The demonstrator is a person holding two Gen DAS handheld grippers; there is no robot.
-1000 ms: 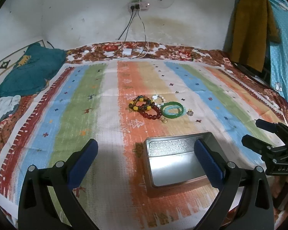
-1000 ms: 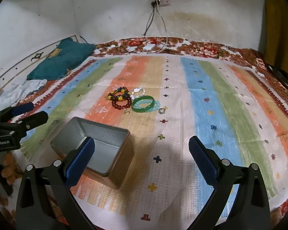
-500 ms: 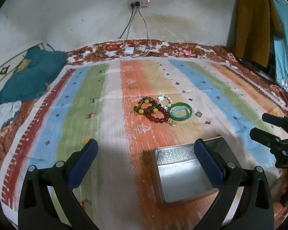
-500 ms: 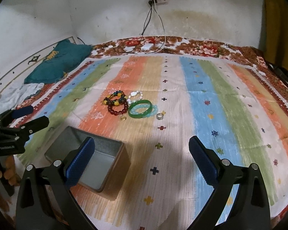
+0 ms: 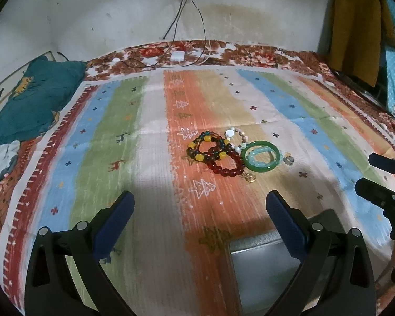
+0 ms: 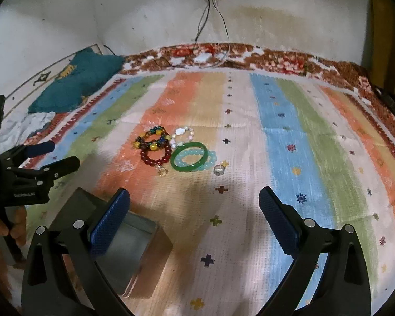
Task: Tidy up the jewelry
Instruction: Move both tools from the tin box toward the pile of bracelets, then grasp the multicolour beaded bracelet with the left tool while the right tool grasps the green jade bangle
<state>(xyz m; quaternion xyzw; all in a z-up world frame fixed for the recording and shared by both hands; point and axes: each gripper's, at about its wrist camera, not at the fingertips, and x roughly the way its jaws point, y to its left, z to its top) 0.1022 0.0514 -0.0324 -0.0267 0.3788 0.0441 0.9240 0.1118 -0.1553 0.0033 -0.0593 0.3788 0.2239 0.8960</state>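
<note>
Left wrist view: the left gripper (image 5: 200, 210) gapes wide and empty — the cluster of beaded bracelets and green jade bangle (image 5: 262, 155) lies at 1 o'clock, well apart. Right gripper (image 6: 194, 210), equally wide and empty, sees the open grey metal tin (image 6: 123, 245) at 8 o'clock.

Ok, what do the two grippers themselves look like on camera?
Both the left gripper and right gripper are matte black plastic frames with silver rivets; jaws carry textured blue pads. The left one's body bears small white lettering; a bare hand holds it.

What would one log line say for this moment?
left gripper: open, empty | right gripper: open, empty | bracelets: on blanket | tin: empty
</note>
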